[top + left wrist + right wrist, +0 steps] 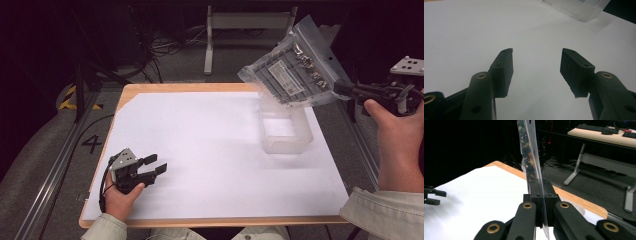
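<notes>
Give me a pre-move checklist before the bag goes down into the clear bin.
1. Grip on the bag: the right gripper is shut on the edge of the plastic bag; ok.
2. Bag off the table: it hangs in the air above the clear bin; ok.
3. Bin ready: it stands upright on the white sheet and looks empty; ok.
4. Bag lined up with the opening: it is tilted and looks wider than the bin; not ok.
5. Left gripper out of the way: open, resting near the table's front left, apart from the bin; ok.
6. Bag sealed: cannot tell.
</notes>
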Demonstrator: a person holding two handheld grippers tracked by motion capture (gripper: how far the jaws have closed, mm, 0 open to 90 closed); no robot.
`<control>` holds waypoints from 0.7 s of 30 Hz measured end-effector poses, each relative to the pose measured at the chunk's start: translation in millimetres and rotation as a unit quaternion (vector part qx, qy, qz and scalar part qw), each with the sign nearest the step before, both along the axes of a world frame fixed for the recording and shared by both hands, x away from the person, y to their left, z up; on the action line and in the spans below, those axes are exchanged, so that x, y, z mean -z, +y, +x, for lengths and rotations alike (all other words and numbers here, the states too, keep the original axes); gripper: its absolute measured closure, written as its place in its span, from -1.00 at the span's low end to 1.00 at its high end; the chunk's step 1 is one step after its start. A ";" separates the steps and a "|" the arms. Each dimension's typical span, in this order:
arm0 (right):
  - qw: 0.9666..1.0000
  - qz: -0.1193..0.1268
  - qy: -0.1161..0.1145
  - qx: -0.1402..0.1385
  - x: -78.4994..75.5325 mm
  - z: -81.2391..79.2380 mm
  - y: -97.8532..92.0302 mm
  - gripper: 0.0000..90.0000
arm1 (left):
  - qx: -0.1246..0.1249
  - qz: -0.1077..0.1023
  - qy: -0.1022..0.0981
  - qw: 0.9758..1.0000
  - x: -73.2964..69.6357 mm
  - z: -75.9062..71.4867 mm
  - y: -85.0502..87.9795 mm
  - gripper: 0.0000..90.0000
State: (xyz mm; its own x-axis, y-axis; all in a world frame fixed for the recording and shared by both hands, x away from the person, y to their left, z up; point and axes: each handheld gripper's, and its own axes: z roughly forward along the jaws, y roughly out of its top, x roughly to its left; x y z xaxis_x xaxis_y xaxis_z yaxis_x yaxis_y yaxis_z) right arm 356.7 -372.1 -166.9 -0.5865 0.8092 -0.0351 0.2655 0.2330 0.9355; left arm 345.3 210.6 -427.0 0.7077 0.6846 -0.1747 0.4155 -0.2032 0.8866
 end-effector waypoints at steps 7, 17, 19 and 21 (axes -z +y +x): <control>1.000 0.002 0.006 0.011 -2.1 -2.9 -9.8 0.98 | -0.001 0.000 0.000 1.000 0.5 -0.6 1.3 0.00; 0.999 -0.017 0.027 0.036 2.0 0.9 -13.3 0.99 | -0.002 -0.001 0.002 1.000 0.3 -1.8 0.3 -0.01; 0.998 -0.015 0.037 0.038 4.0 4.5 -12.5 0.99 | -0.002 0.000 0.002 1.000 0.3 -1.8 0.3 -0.01; 0.998 -0.012 0.049 0.047 5.2 7.9 -11.3 0.99 | -0.001 0.000 0.002 1.000 0.4 -1.6 0.6 -0.01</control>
